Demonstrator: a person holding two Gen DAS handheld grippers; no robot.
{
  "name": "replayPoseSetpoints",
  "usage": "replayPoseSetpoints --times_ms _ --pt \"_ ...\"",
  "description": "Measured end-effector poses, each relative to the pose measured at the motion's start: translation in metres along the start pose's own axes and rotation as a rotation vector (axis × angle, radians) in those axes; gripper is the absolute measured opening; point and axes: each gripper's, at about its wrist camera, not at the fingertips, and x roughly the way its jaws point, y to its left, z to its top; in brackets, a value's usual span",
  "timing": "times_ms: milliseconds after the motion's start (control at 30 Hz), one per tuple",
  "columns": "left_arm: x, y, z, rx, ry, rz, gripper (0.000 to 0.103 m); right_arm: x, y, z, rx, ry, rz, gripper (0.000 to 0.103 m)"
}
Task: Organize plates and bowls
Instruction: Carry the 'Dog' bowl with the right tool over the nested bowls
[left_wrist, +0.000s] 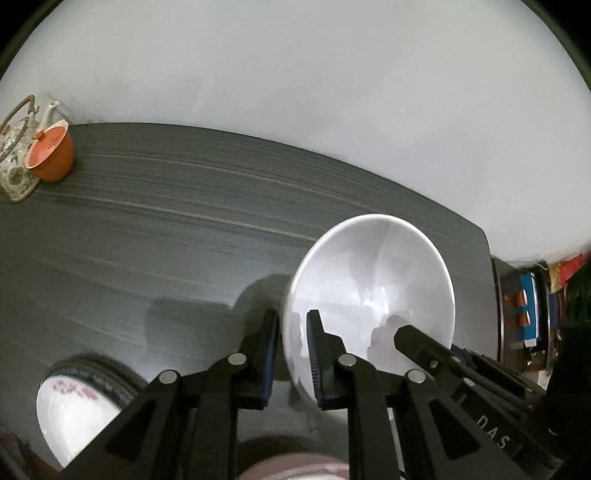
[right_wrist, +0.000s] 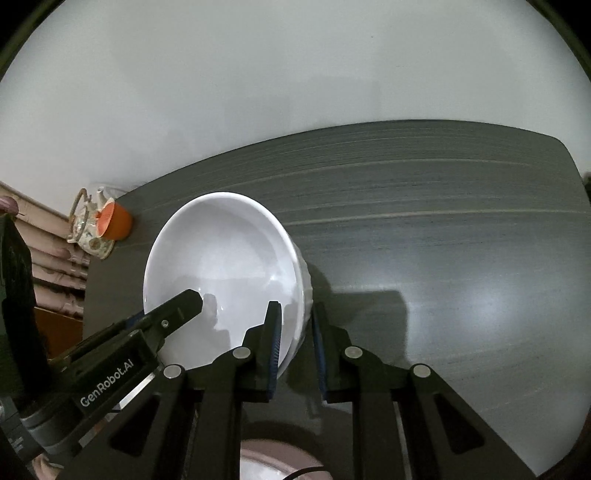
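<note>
You are carrying one white bowl (left_wrist: 373, 291) between two sets of tongs, clear of the dark worktop (left_wrist: 147, 240) with its shadow falling beneath it.

At nine o'clock of the bowl, your left tongs (left_wrist: 293, 354) are closed on the rim, one pad outside the wall and one inside. In that left wrist view a floral-rimmed plate (left_wrist: 74, 406) is sitting on the worktop at about seven o'clock, low and partly hidden by the tongs, while a patterned teapot (left_wrist: 16, 162) and an orange cup (left_wrist: 51, 155) are standing together at ten o'clock, well apart from the bowl.

At three o'clock of the bowl, your right tongs (right_wrist: 295, 347) are nearly shut around the opposite rim; the inner pad is lying against the wall, but I cannot tell whether the outer pad is pressing.

To do this carry well:
- Be keeping both grips level, so the bowl is not tipping toward either side.
- Be moving both hands together; any spread between them will be pulling the rim out of a pad.
- Confirm the right-hand pinch before going further, since glazed ceramic probably slips easily.
- Be lowering slowly, squarely over whatever you are stacking it on, likely the plate near you.
</note>
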Motion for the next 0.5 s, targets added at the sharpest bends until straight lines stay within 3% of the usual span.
replayPoseSetpoints --times_ms 500 --pt "-0.052 -0.021 -0.080 0.036 -0.057 0.028 0.016 -0.057 0.007 -0.084 0.024 -0.058 -0.004 0.017"
